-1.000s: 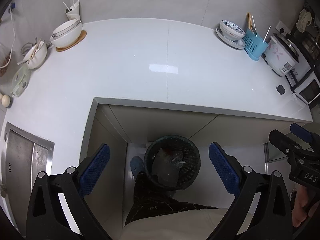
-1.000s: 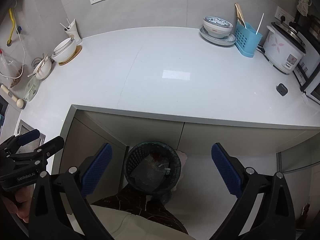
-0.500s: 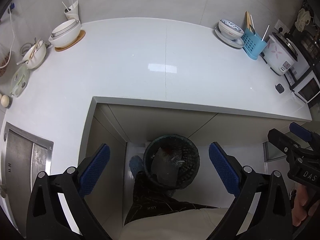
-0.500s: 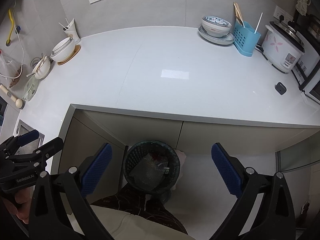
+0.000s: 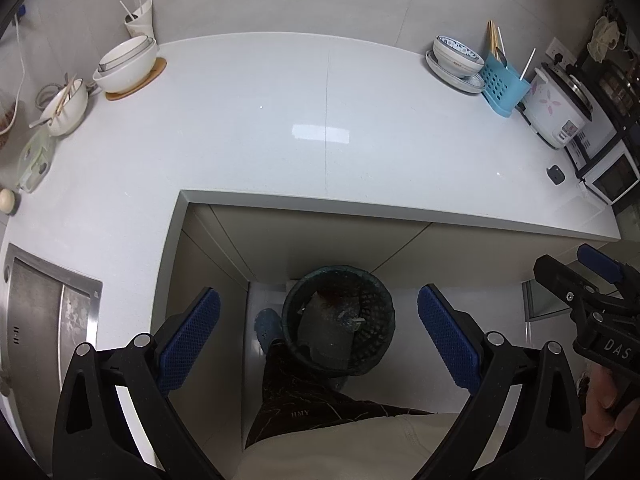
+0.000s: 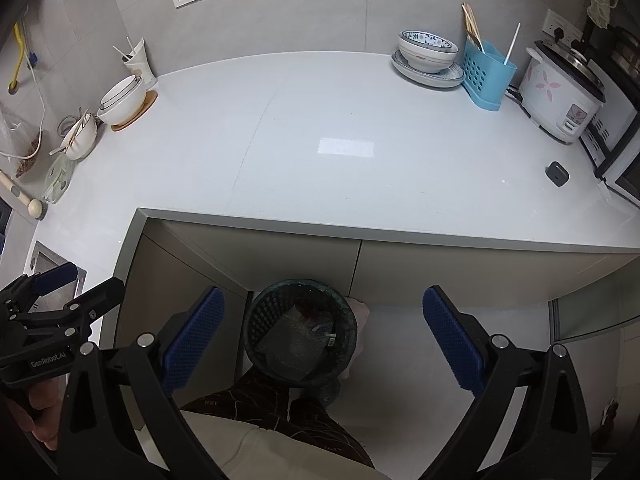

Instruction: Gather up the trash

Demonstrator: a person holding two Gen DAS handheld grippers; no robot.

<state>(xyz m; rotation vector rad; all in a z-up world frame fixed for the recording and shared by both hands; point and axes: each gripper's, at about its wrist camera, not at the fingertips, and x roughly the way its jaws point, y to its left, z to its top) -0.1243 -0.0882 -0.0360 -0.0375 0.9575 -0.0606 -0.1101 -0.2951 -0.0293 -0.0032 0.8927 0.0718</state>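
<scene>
A dark mesh waste bin (image 5: 338, 322) (image 6: 300, 334) stands on the floor below the white L-shaped counter (image 5: 256, 128) (image 6: 320, 148), with a grey bag and scraps inside. My left gripper (image 5: 318, 340) hangs open high above the bin, nothing between its blue pads. My right gripper (image 6: 324, 342) is open too, also above the bin and holding nothing. Each gripper shows at the edge of the other's view, held in a hand.
White bowls (image 5: 126, 64) on a wooden mat, a bowl with chopsticks (image 5: 66, 106) and a cup sit at the counter's left. Patterned dishes (image 6: 428, 56), a blue utensil caddy (image 6: 486, 76), a rice cooker (image 6: 560, 96) and a small dark object (image 6: 557, 173) stand right. A steel sink (image 5: 44, 312) lies left. A person's legs are below.
Both grippers have drifted very slightly, so the scene has shifted a little in each view. Neither has opened, shut or picked anything up.
</scene>
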